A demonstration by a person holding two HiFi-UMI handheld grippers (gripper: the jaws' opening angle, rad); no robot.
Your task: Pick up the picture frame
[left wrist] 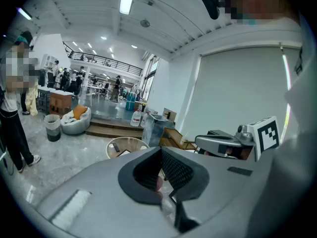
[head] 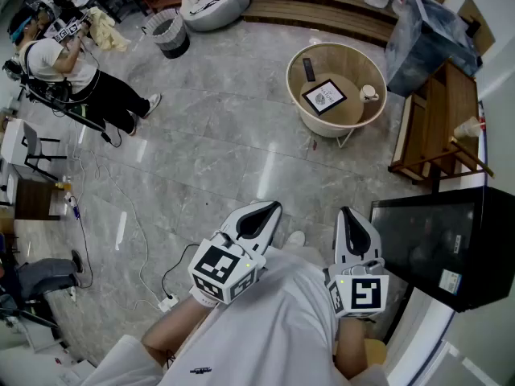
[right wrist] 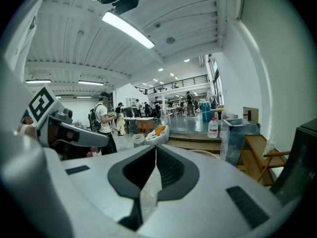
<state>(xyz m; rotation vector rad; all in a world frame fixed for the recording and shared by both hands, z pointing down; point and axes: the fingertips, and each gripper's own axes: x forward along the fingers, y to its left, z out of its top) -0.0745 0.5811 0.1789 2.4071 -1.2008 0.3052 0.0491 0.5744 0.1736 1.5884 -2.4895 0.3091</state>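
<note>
The picture frame [head: 324, 96] is black-edged with a white mat round a dark print, and it lies flat, turned cornerwise, on the rimmed round tabletop [head: 310, 123], between a dark slab [head: 309, 69] and a white cup [head: 368, 93]. Only the head view shows it whole; the right gripper view catches just the rim. The left gripper [head: 265, 212] and right gripper [head: 350, 219] are held close to the person's body, tipped slightly down, well apart from the frame – both with jaws closed on nothing.
</note>
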